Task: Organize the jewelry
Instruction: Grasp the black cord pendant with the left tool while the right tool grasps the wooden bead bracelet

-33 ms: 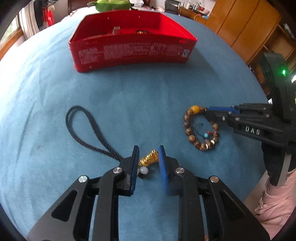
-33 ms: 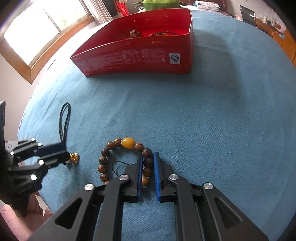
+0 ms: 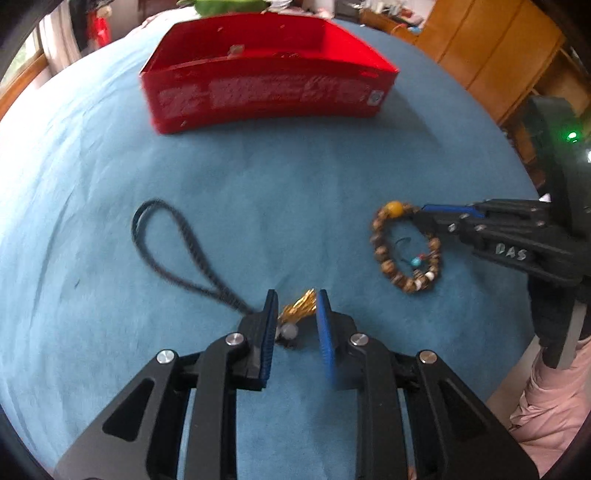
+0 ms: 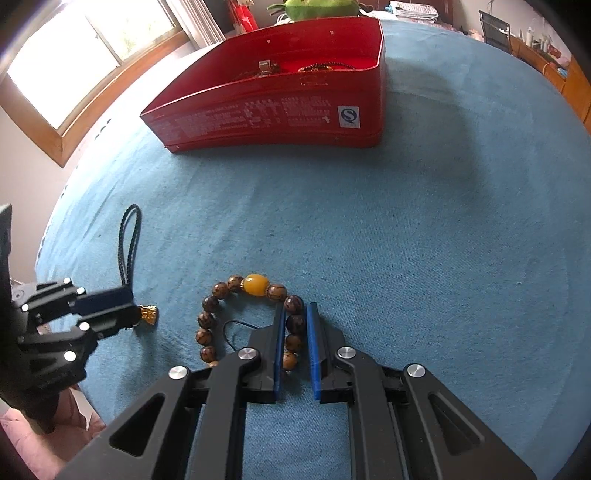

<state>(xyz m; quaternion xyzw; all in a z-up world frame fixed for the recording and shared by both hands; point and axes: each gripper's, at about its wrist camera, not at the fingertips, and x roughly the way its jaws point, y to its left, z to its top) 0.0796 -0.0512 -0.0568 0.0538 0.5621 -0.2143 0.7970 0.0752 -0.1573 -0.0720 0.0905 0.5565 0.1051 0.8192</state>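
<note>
A black cord charm [image 3: 173, 254] with a gold tassel [image 3: 299, 307] and a white bead lies on the blue cloth. My left gripper [image 3: 295, 314] is open, its jaws on either side of the tassel. A brown bead bracelet [image 4: 255, 291] with a yellow bead lies to the right; it also shows in the left wrist view [image 3: 384, 254]. My right gripper [image 4: 295, 321] straddles the bracelet's right side with narrowly open jaws. A red tin box [image 3: 266, 92] stands at the back, with jewelry inside [image 4: 325, 68].
The blue cloth [image 4: 443, 240] covers the round table. A window [image 4: 74, 62] is at the left, wooden cabinets [image 3: 498, 48] at the right. A green object [image 4: 317, 7] lies behind the box. Pink sleeves show at both frames' lower edges.
</note>
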